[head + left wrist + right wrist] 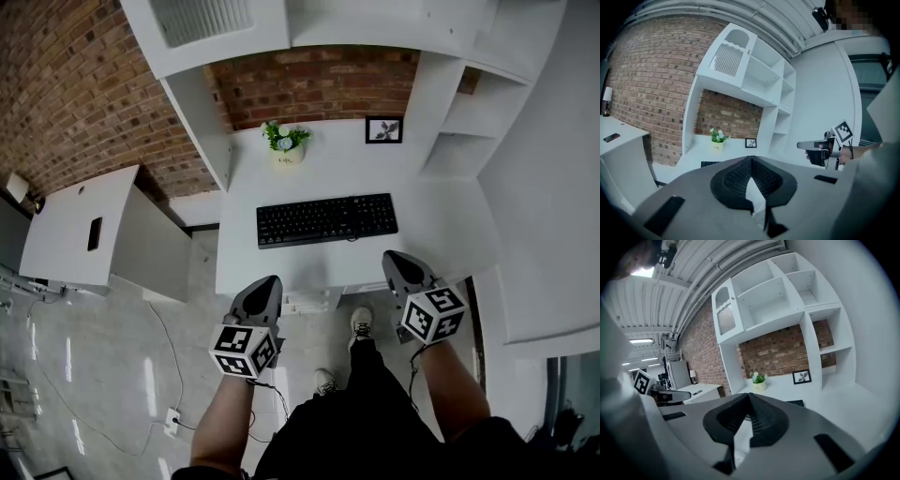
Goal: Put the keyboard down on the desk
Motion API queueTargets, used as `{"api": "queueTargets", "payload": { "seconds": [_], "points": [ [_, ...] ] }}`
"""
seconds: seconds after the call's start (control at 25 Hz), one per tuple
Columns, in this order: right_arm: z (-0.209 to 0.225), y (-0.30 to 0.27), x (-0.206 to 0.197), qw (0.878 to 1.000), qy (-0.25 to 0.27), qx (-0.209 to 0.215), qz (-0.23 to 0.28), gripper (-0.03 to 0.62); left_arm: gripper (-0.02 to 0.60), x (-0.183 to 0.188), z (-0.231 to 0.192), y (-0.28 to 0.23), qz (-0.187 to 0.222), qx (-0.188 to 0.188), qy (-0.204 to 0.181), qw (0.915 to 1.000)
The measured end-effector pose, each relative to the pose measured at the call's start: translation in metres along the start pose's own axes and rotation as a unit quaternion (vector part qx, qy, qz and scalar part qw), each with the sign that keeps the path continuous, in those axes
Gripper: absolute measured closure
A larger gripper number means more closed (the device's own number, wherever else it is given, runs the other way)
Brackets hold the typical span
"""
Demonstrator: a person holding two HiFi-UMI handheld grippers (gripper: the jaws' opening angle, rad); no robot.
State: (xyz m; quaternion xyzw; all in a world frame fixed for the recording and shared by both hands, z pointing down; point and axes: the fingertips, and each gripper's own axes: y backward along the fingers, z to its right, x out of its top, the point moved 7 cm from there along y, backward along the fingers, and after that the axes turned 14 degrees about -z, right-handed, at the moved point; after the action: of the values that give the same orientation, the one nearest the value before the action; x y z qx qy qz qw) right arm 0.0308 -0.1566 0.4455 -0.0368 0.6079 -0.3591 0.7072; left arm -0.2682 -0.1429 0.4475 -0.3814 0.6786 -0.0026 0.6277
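Lying flat near the middle of the white desk, the black keyboard is seen with its long side parallel to the front edge. It is well apart from the potted plant and the small picture frame at the back. It is touched by neither tool. The left gripper and the right gripper are held near the desk's front edge, on the person's side of the keyboard. Each has its jaws clenched together with nothing between them. As things lie, the task is judged to be done. The keyboard is expected to be light, stiff and long, with smooth plastic edges that may slip. Should it be lifted, it is best taken at both short ends at once, on the frame and not on the keys, so that it is kept level.
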Motion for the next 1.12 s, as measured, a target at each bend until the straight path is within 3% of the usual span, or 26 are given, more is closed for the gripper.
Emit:
{"api": "queueTargets", "payload": {
  "seconds": [0.28,0.6,1.12],
  "points": [
    [-0.015,0.028,-0.007,1.000,0.023,0.006,0.000,0.576,0.563,-0.017,0.020,0.018,-0.003,-0.008,0.011,0.9999],
    [-0.008,0.063,-0.005,0.998,0.054,0.033,0.007,0.577,0.563,-0.016,0.054,0.028,0.016,0.022,0.016,0.9995],
    [0.029,0.156,-0.034,0.994,0.061,0.088,0.027,0.577,0.563,-0.038,0.175,0.041,0.024,0.055,0.016,0.9981]
  ]
}}
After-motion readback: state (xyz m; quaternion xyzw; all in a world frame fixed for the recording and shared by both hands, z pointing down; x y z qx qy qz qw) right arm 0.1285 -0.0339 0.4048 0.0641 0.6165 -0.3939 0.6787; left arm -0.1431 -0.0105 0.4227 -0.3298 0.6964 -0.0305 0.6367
